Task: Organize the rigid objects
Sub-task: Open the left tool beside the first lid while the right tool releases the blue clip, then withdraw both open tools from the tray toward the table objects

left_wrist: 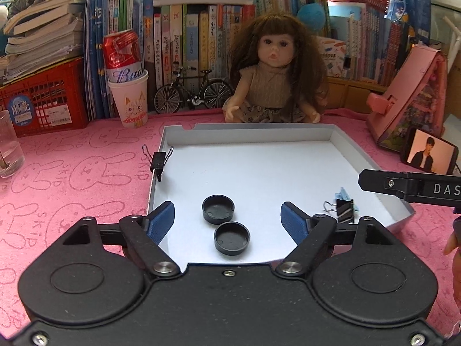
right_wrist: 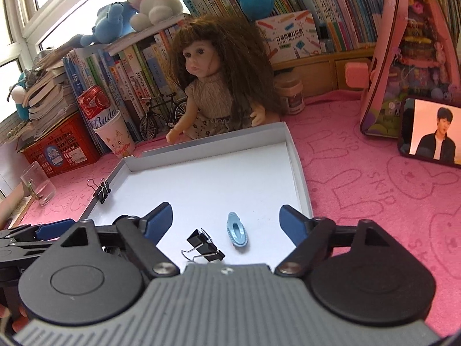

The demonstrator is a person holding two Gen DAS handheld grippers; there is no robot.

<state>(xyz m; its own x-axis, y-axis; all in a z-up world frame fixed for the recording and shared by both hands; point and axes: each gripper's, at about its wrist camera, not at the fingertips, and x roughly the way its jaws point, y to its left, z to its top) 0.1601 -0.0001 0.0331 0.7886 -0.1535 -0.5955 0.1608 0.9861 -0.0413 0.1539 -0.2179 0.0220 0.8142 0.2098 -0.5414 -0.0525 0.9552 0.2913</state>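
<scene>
A shallow white tray (left_wrist: pixel 247 137) (right_wrist: pixel 299 173) lies on the pink cloth. In the left wrist view two black round caps (left_wrist: pixel 218 209) (left_wrist: pixel 232 237) lie in its near part, between the fingers of my open, empty left gripper (left_wrist: pixel 227 220). A black binder clip (left_wrist: pixel 345 210) (right_wrist: pixel 205 245) and a light blue clip (left_wrist: pixel 343 194) (right_wrist: pixel 238 233) lie near the tray's right side, between the fingers of my open, empty right gripper (right_wrist: pixel 226 225). Another black binder clip (left_wrist: pixel 158 161) (right_wrist: pixel 103 191) is clamped on the tray's left wall.
A doll (left_wrist: pixel 276 72) (right_wrist: pixel 214 86) sits behind the tray. A paper cup holding a red can (left_wrist: pixel 129 98), a toy bicycle (left_wrist: pixel 193 90), a red crate (left_wrist: pixel 43 101) and a glass (left_wrist: pixel 8 144) stand at left. A pink box (left_wrist: pixel 409 95) and a phone (left_wrist: pixel 429 151) (right_wrist: pixel 432 132) stand at right.
</scene>
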